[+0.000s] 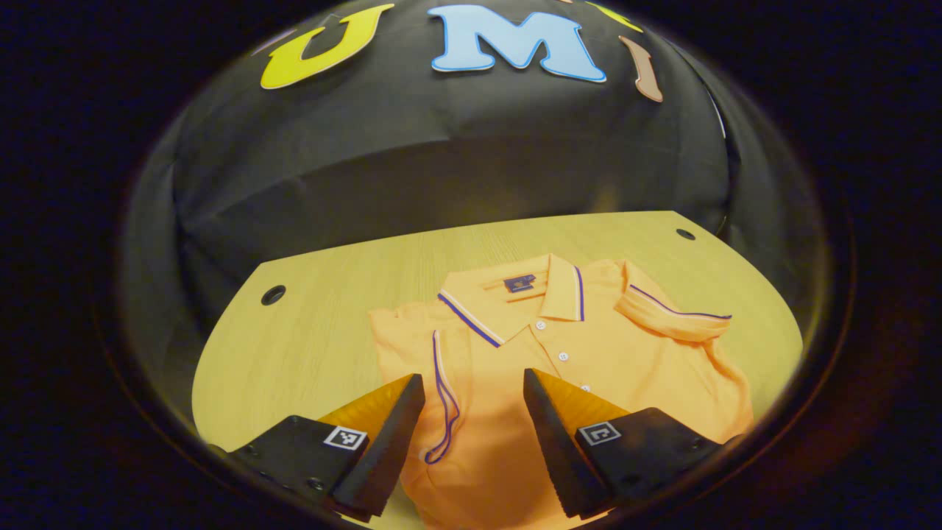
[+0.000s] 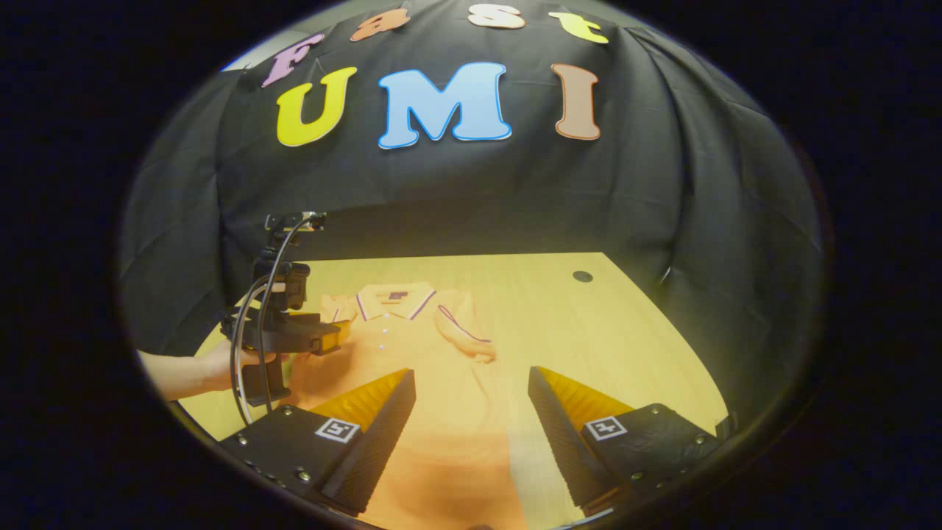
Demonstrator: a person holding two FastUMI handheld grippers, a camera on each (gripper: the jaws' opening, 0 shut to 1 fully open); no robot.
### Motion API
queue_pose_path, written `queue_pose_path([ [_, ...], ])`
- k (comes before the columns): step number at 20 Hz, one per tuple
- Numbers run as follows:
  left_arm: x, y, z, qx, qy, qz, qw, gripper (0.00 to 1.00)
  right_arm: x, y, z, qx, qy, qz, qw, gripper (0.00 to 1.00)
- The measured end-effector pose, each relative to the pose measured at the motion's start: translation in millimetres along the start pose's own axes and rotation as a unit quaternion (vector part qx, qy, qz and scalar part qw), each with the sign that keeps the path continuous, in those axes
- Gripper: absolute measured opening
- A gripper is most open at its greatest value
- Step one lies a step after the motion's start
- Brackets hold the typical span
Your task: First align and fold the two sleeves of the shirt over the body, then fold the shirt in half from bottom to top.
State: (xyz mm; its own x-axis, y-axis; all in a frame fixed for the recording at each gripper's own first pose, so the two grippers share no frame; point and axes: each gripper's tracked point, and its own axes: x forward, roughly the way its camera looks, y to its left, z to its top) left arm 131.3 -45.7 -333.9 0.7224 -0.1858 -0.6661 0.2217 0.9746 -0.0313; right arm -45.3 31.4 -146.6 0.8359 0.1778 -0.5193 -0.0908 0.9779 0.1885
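A: Where was the shirt?

B: Flat on the wooden table, collar toward the booth wall, buttons up. In the left gripper view one sleeve lay folded in across the chest, near the collar. The other sleeve also lay over the body, its striped cuff edge running down between the fingers.

A: Left gripper?

B: Jaws spread wide, nothing between them. It hung above the shirt's lower half; I couldn't tell whether the tips touched the cloth.

A: Right gripper?

B: Also released, fingers well apart, holding nothing. It sat over the shirt's hem end, with the fabric and bare table showing in the gap.

A: Anything else in the right gripper view?

B: The left gripper farther off, held by a hand at the shirt's side near the shoulder, cable looping off it. The folded sleeve lay on the body there too. Table had round holes near the far corners.
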Motion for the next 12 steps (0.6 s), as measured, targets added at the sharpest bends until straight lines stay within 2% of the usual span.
queue_pose_path([
  [1, -8.6, -0.8, -2.8, -0.005, 0.000, 0.001, 1.000, 0.91, -0.8, -0.3, -4.8, -0.006, 0.003, 0.004, 1.000, 0.95],
  [2, -18.7, -1.6, -7.2, -0.009, 0.000, 0.002, 1.000, 0.96, -2.4, -0.3, -11.0, -0.012, 0.006, 0.010, 1.000, 0.95],
  [6, -66.0, -4.6, -35.8, -0.020, 0.008, 0.012, 1.000, 0.99, -8.6, -0.2, -42.6, -0.039, 0.026, 0.038, 0.998, 0.96],
  [9, -109.1, -4.5, -61.8, -0.017, 0.011, 0.021, 1.000, 0.96, -18.1, -1.8, -67.9, -0.050, 0.039, 0.061, 0.996, 0.96],
  [12, -147.5, -10.5, -91.8, -0.023, 0.022, 0.024, 0.999, 0.99, -29.9, -6.6, -90.5, -0.059, 0.049, 0.074, 0.994, 0.95],
])
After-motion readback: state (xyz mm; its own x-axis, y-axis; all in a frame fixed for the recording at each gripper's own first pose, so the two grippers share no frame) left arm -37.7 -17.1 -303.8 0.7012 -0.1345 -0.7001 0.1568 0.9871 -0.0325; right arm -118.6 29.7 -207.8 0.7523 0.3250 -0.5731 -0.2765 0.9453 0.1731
